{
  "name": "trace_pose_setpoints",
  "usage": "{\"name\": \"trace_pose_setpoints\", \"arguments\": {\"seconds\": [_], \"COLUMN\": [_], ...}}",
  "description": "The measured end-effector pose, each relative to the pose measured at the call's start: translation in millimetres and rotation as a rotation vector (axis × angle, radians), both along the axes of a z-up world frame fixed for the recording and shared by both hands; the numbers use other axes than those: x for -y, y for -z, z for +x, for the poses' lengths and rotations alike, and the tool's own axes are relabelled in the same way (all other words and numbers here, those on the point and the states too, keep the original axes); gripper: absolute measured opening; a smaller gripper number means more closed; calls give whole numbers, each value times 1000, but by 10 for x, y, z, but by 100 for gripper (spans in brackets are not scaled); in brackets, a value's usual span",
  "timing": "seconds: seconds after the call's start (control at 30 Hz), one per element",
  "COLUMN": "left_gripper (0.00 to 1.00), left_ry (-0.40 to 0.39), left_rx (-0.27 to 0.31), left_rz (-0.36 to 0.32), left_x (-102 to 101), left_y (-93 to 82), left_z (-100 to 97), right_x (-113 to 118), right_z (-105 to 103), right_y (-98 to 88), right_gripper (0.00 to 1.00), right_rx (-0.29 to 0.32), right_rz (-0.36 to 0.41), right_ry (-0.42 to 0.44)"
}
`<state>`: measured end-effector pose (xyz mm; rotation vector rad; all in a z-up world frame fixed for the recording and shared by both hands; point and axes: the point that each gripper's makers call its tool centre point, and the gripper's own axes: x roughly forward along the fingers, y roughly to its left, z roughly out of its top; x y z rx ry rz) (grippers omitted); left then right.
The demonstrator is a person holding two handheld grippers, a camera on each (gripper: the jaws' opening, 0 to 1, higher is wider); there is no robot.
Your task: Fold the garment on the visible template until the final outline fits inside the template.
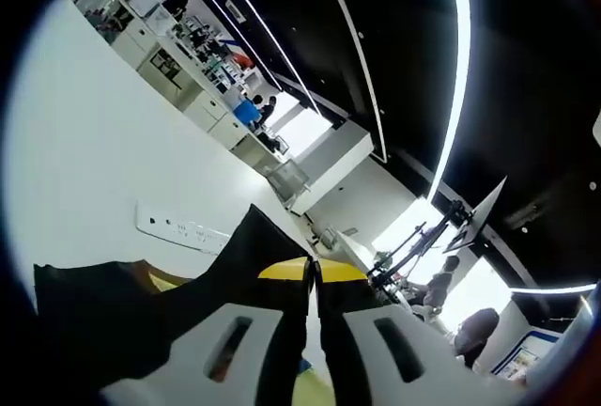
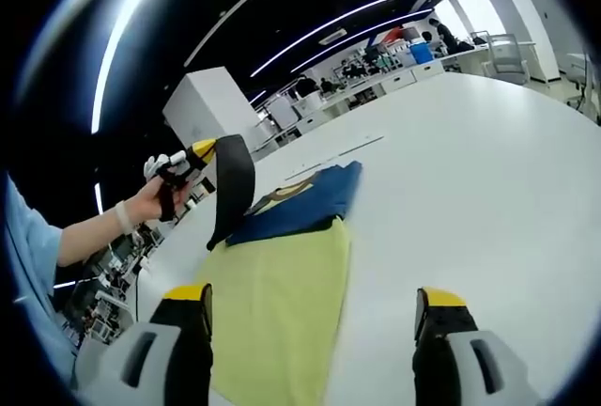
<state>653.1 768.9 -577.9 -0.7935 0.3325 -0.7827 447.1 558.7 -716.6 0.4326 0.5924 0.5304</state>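
Right gripper view: right fingers (image 2: 315, 317) spread; left fingers (image 2: 192, 163) pinching garment (image 2: 282, 284) edge

The white table (image 2: 488, 152) lies bare to the right of the yellow template (image 2: 282, 303). On the template's far end, the dark garment (image 2: 300, 201) and the left gripper (image 2: 202, 154) lifting its corner block the way.

White grippers (image 2: 312, 331), yellow-tipped black jaws

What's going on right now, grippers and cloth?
Left gripper shut on dark garment, lifting one flap. Right gripper open above yellow template. Nothing in the way.
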Motion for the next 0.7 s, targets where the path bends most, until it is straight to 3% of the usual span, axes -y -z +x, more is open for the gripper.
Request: {"name": "trace_pose_setpoints", "arguments": {"seconds": [0.23, 0.5, 0.7], "left_gripper": [0, 0, 0], "left_ry": [98, 170, 208], "left_rx": [-42, -101, -138], "left_rz": [22, 60, 95], "left_x": [551, 927, 1091], "left_y": [297, 652, 902], "left_z": [-56, -199, -299], "right_x": [33, 70, 64], "right_z": [-36, -67, -102], "right_y": [23, 50, 74], "right_gripper": [89, 88, 88], "right_rx": [-12, -22, -31], "right_rz": [0, 5, 9], "right_ry": [10, 26, 32]}}
